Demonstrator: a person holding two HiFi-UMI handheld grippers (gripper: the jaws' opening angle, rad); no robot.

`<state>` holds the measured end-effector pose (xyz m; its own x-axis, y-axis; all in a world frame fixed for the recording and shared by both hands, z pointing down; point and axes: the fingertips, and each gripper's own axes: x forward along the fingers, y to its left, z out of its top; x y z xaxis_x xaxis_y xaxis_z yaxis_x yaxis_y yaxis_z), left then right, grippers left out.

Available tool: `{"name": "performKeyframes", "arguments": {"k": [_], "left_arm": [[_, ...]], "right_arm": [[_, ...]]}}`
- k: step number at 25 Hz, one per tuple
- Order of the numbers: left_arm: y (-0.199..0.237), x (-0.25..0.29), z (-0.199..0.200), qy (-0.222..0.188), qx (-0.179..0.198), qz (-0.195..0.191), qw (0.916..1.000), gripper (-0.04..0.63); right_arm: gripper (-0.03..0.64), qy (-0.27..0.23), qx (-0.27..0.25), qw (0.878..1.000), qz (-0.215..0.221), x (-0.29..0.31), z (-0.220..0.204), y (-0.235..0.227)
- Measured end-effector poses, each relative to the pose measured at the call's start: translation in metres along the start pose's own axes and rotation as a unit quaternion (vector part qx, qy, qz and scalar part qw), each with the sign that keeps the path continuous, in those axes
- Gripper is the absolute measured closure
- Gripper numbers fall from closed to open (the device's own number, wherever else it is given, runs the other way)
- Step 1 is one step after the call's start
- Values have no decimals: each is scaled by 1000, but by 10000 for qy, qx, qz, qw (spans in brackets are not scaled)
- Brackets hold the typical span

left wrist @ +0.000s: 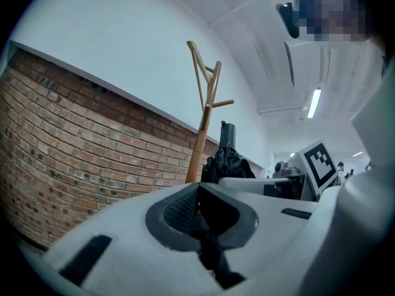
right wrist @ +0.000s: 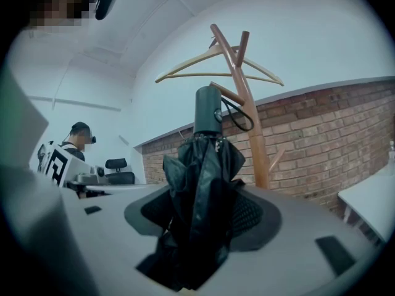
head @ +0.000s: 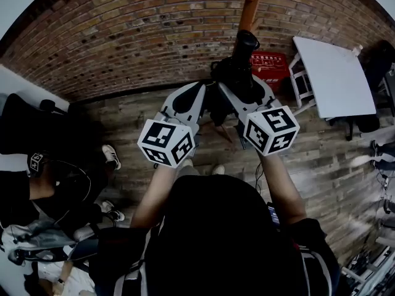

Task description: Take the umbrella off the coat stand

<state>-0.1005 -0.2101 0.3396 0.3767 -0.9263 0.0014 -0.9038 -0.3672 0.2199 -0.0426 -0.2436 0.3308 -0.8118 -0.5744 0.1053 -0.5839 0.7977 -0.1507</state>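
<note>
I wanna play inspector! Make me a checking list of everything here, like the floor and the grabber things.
Surface: wooden plank floor.
Job's things: black folded umbrella, upright in front of the wooden coat stand; whether its strap is on a peg is unclear.
Clutter: red crate, white table, a shoe.
Grippers: right gripper fingers shut on the umbrella; left gripper shut, empty.
Cables: nothing seen.
Surroundings: brick wall; another person far off.
</note>
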Motion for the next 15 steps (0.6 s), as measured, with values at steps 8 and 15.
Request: {"name": "performKeyframes", "arguments": {"k": [8, 15], "left_arm": [[-3, -11, -21, 29, -105, 421, 9991, 577], [-7, -18, -25, 53, -173, 560, 9983, 577]], "right_arm": [[356, 52, -78, 9995, 294, -4, -16, -2], [357, 85, 39, 9990, 442, -9, -21, -1]]}}
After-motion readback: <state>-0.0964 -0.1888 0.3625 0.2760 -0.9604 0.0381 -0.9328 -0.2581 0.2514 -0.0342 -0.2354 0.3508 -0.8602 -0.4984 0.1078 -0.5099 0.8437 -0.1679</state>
